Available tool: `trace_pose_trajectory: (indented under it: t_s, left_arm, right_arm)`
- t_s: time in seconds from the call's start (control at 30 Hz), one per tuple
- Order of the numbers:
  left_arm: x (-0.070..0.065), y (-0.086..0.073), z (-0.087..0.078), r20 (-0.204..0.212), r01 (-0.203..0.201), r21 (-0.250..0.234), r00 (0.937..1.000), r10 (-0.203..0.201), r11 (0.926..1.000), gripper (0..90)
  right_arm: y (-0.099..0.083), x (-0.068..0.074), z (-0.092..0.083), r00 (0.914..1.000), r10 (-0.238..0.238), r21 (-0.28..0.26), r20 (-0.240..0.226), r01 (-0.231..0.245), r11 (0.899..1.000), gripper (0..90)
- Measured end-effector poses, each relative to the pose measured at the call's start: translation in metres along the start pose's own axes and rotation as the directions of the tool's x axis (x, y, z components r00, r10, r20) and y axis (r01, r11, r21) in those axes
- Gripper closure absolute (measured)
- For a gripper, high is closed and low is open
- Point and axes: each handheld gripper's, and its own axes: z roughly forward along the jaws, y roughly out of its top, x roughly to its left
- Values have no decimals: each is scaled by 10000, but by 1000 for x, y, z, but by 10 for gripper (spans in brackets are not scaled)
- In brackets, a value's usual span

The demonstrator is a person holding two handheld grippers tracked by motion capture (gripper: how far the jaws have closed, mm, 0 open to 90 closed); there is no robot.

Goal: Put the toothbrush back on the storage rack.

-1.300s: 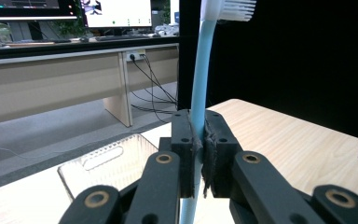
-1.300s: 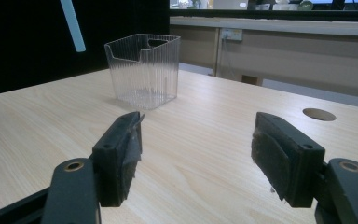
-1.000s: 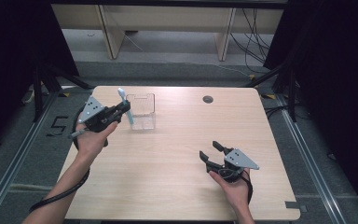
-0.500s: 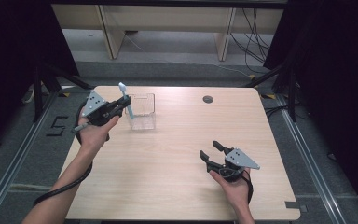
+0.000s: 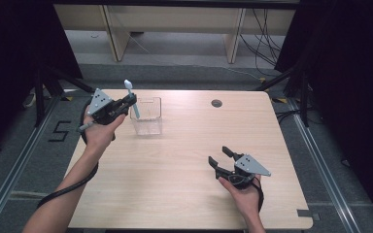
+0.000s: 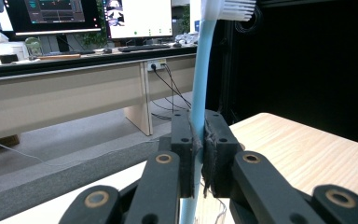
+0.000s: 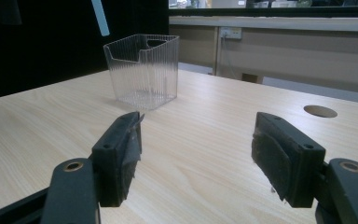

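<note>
We see the table (image 5: pixel 175 184) evenly lit from above, with only soft, short shadows under the left gripper (image 5: pixel 126 104) and right gripper (image 5: pixel 219 158). Beyond both grippers the surroundings fall into near black. The high view is slightly soft and grainy. In the left gripper view, the toothbrush (image 6: pixel 200 84) between the jaws looks sharp, while the bright monitors (image 6: pixel 137 18) behind glare and blur.

Light-blue toothbrush (image 5: pixel 132 98), upright, bristles up, above clear ribbed container (image 5: pixel 147 116)
</note>
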Motion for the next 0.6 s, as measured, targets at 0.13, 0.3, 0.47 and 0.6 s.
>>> trace_pose_trajectory:
  t_s: [0.13,0.3,0.47,0.6]
  left_arm:
    - [2,1,3,-37,-22,3,10000,22,10000,836]
    - [5,2,7,-101,-51,-12,9999,51,10000,836]
    - [8,1,11,-178,-25,15,9998,25,10000,836]
    - [11,2,13,-227,14,43,9997,-14,10000,836]
  right_arm:
    - [0,0,0,10000,20,-57,19,-20,10000,341]
    - [0,0,1,10000,11,-145,21,-11,9999,341]
    - [0,0,2,10000,39,-183,-36,-40,9998,341]
    - [0,-1,1,10000,-6,-183,-9,6,9998,341]
